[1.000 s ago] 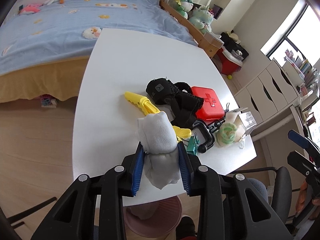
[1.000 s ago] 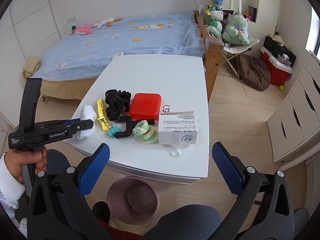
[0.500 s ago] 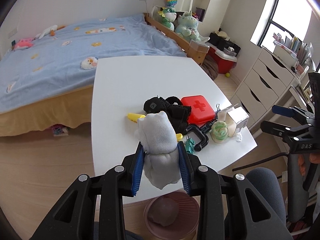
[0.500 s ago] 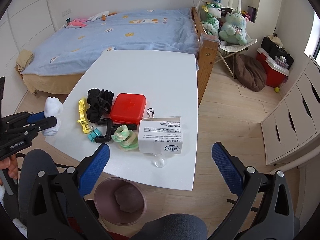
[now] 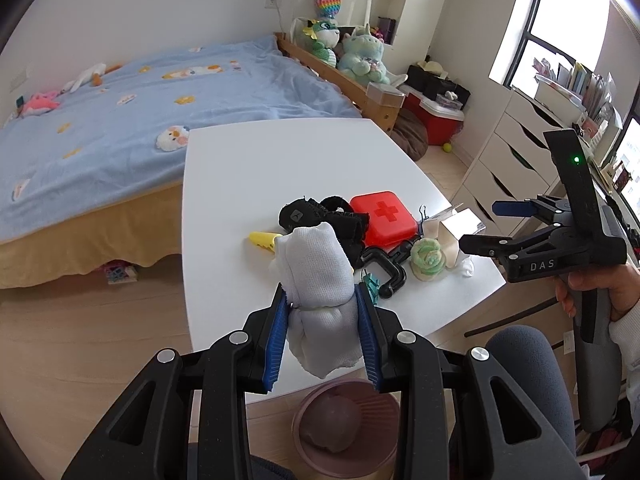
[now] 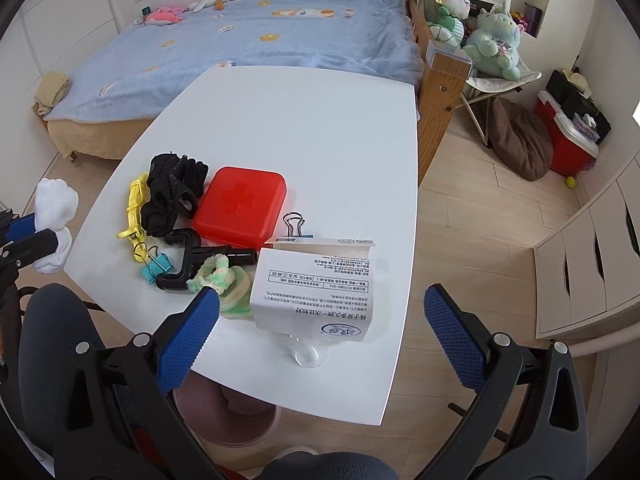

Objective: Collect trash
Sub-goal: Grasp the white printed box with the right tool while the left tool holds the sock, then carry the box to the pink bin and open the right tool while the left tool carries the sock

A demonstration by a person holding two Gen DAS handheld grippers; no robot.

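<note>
In the left wrist view the white sock (image 5: 316, 280) covers most of the yellow clip (image 5: 262, 239), leaving one tip showing, and it hides part of the black fabric bundle (image 5: 320, 216) behind it. The pink bin (image 5: 348, 424) under the surface (image 5: 280, 160) is partly masked by the left tool (image 5: 322, 336); the lump inside it is too blurred to name. In the right wrist view the same bin (image 6: 224, 416) is mostly hidden under the surface's edge. The small print on the white box (image 6: 316, 288) is unreadable. The left tool (image 6: 24, 236) is cut off by the frame's left edge, and only a small clear object (image 6: 307, 354) peeks out from below the box, unidentifiable.
</note>
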